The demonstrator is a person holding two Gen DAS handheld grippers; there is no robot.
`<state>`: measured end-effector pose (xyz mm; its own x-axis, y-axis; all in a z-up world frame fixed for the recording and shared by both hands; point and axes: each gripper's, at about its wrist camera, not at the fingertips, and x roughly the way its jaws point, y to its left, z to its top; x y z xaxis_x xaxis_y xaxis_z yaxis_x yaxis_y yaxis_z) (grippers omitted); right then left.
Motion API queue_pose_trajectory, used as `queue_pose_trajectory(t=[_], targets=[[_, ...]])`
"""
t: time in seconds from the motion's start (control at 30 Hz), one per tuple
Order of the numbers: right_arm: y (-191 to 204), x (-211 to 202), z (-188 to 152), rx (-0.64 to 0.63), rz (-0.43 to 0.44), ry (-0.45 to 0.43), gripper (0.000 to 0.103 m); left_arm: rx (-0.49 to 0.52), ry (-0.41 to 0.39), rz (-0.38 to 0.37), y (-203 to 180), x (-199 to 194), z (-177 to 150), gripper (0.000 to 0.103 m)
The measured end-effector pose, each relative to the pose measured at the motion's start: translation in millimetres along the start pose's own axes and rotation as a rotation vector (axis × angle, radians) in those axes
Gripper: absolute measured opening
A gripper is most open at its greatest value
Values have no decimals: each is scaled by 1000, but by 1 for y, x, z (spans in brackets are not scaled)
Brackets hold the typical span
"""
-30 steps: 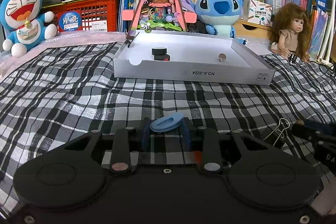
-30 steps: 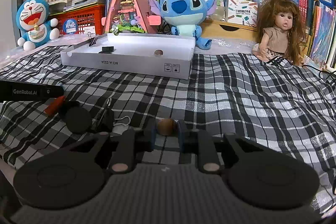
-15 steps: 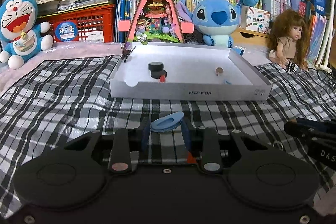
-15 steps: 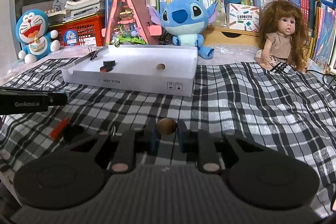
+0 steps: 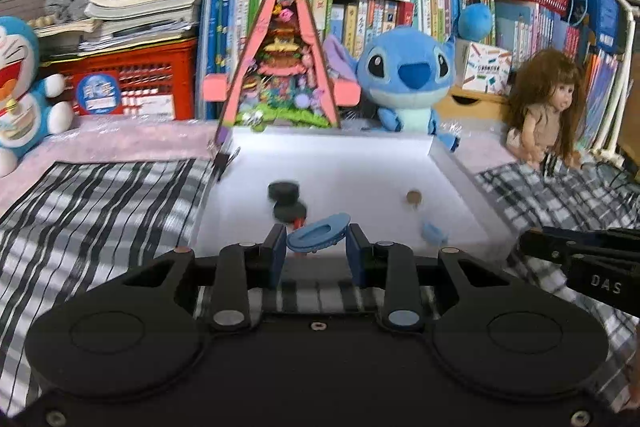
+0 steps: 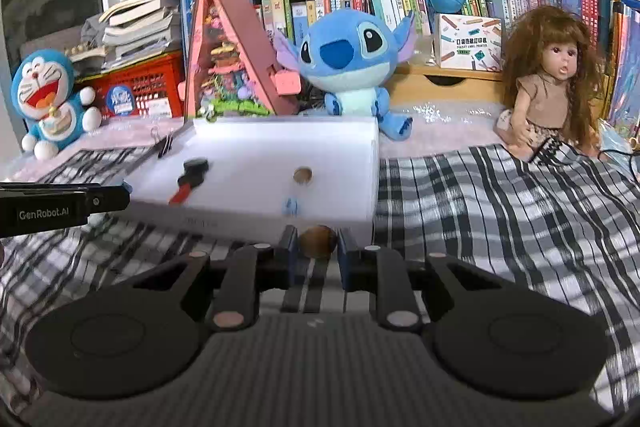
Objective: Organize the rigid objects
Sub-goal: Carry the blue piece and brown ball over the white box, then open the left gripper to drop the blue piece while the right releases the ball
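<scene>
My left gripper [image 5: 317,251] is shut on a flat blue oval clip [image 5: 319,236], held above the near wall of the white box [image 5: 452,195]. My right gripper [image 6: 317,253] is shut on a small brown ball [image 6: 318,242], just in front of the white box [image 6: 340,163]. Inside the box lie two black discs [image 5: 286,201], a red-handled piece [image 6: 181,194], a brown ball [image 5: 413,196] and a small light blue piece [image 5: 434,231]. A black binder clip [image 6: 164,146] sits on the box's far left corner.
A checked cloth [image 6: 500,211] covers the surface. Behind the box stand a pink triangular toy house [image 5: 282,67], a Stitch plush [image 5: 408,75], a Doraemon plush [image 6: 48,103] and a doll [image 6: 548,87]. The right gripper's body [image 5: 588,263] reaches in at the right of the left wrist view.
Both grippers have risen and moved forward to the white box, each still holding its object. The left one now hangs over the box's near wall.
</scene>
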<state>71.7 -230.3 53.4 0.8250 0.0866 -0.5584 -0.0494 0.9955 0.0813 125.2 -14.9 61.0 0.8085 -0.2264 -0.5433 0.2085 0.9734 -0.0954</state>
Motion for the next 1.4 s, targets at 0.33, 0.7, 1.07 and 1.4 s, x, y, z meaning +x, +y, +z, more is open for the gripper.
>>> queue_pose_trajectory(t=[0.33, 0.7, 1.07, 1.4], targets=[[-9, 49, 60, 107, 49, 97, 25, -89, 120, -47, 17, 66, 60, 30], [-16, 127, 93, 208, 33, 260, 25, -84, 219, 28, 21, 141, 77, 30], [-6, 169, 99, 166, 7, 313, 25, -98, 255, 53, 29, 176, 73, 30], [-4, 192, 87, 158, -10, 350, 25, -83, 269, 65, 31, 186, 66, 24]])
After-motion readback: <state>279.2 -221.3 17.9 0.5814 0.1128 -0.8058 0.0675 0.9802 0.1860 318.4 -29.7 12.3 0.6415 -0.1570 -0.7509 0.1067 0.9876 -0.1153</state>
